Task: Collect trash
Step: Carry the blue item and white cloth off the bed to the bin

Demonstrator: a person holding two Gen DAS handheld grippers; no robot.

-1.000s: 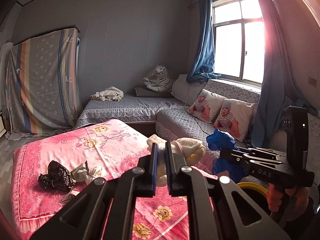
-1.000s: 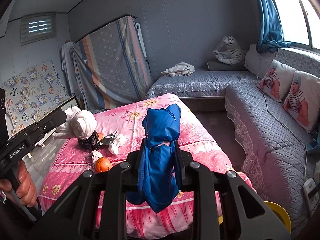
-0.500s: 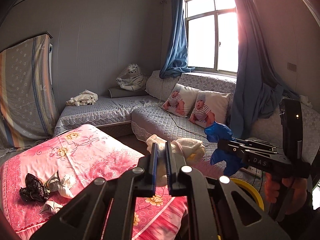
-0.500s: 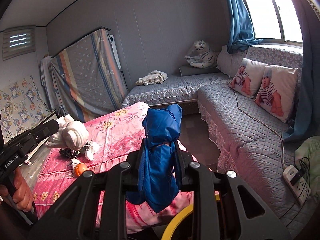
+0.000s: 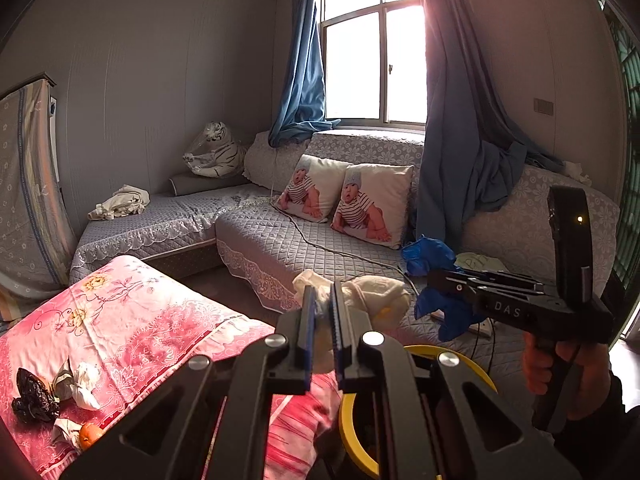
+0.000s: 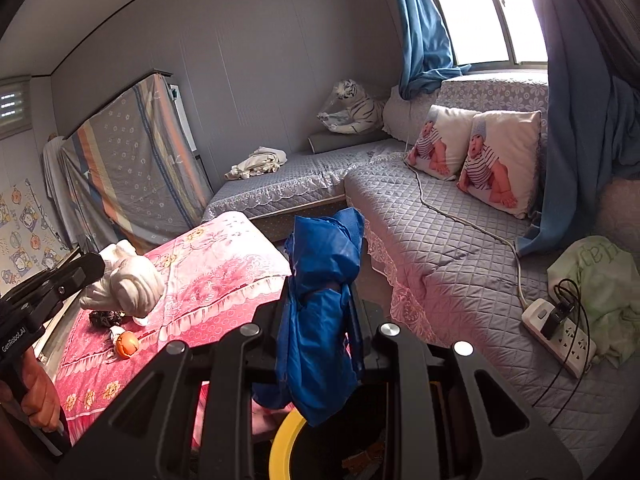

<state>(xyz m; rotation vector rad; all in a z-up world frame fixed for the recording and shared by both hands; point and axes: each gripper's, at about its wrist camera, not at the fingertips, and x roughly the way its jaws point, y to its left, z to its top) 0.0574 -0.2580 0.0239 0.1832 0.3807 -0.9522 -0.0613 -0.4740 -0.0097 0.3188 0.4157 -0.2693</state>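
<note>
While my left hand-held gripper (image 5: 322, 312) pinches the white wad (image 5: 360, 296) and my right hand-held gripper (image 6: 320, 300) clamps the blue bag (image 6: 320, 320), both hang near the yellow-rimmed bin (image 6: 286, 436). Best practice: centre each over the rim before letting go. Remaining: scraps and an orange (image 6: 127, 344) on the pink bed (image 6: 224, 264).

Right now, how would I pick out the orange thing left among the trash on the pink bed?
Find the pink floral bedspread and go to its near corner, where a small litter pile lies. The orange peel sits at the pile's front edge, beside crumpled white tissues and a black bag; it is the only round, bright orange piece.
</note>
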